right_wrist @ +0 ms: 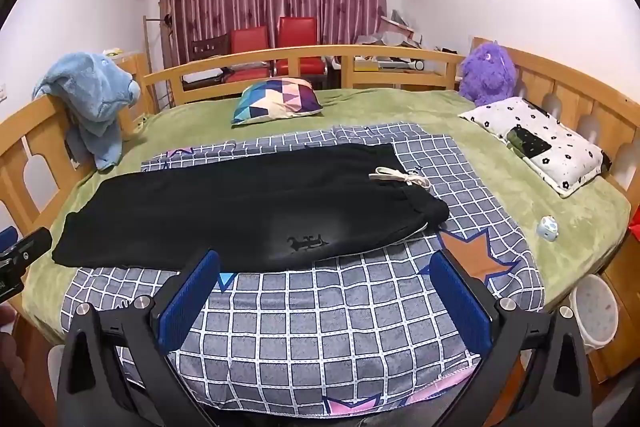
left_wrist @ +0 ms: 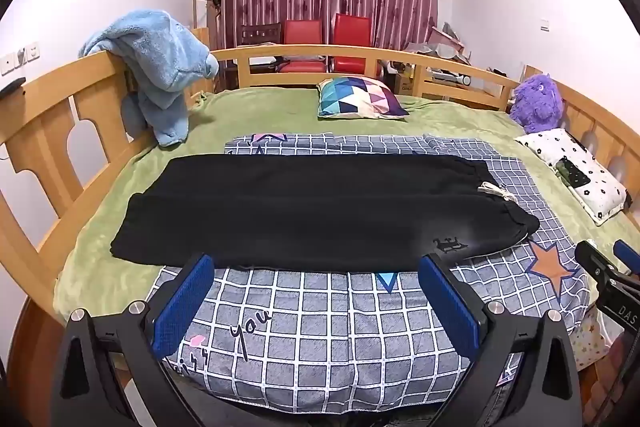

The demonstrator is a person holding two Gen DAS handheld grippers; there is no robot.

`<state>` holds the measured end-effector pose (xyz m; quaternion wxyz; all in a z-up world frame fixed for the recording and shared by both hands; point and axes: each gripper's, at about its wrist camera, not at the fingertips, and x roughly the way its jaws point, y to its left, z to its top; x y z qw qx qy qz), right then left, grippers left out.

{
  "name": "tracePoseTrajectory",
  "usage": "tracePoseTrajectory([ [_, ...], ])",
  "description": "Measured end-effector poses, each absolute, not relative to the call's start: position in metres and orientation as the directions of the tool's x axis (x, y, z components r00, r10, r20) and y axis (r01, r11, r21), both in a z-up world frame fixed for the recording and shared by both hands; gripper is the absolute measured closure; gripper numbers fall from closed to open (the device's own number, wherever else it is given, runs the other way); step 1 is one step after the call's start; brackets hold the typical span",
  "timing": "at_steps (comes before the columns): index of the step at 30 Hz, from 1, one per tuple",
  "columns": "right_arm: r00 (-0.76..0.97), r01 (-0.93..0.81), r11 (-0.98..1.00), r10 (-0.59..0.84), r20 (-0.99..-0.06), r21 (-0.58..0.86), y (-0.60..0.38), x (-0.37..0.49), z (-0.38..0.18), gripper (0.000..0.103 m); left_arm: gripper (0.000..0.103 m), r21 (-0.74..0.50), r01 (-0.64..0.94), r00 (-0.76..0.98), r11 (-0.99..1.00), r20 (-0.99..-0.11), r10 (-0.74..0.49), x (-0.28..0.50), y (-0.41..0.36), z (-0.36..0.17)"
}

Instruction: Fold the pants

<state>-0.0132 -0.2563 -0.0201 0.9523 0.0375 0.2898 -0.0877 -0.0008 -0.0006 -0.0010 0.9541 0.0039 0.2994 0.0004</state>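
Black pants [left_wrist: 312, 211] lie flat across the bed on a grey checked blanket [left_wrist: 320, 327], legs stacked, waistband with a white drawstring [left_wrist: 494, 191] at the right. My left gripper [left_wrist: 316, 267] is open and empty, just short of the pants' near edge. In the right wrist view the pants [right_wrist: 240, 211] lie ahead and to the left, the drawstring [right_wrist: 400, 177] at their right end. My right gripper [right_wrist: 326, 261] is open and empty over the blanket [right_wrist: 320, 327], near the printed logo [right_wrist: 308, 241]. The right gripper also shows at the right edge of the left wrist view [left_wrist: 604, 263].
The bed has a green cover [left_wrist: 260, 107] and wooden rails [left_wrist: 48, 131]. A patterned cushion [left_wrist: 360, 97] lies at the back, a blue plush [left_wrist: 160, 67] hangs on the left rail, a purple plush [left_wrist: 536, 103] and a white flowered pillow [left_wrist: 576, 171] sit right. A small toy [right_wrist: 547, 227] lies right.
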Motion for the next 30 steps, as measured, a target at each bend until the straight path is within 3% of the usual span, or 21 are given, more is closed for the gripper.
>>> tracePoseTrajectory([
  [6,0.83,0.171,0.985,-0.136,-0.541,0.015,-0.259,-0.018,-0.02,0.0,0.0,-0.055,0.003,0.808,0.998,-0.588,-0.035,-0.002,0.012,-0.001],
  [30,0.817,0.166,0.986,-0.139,-0.559,-0.002,-0.251,-0.009,-0.031,0.0,0.0,-0.075,-0.027,0.786,0.997,-0.618,-0.026,0.001,0.017,-0.012],
])
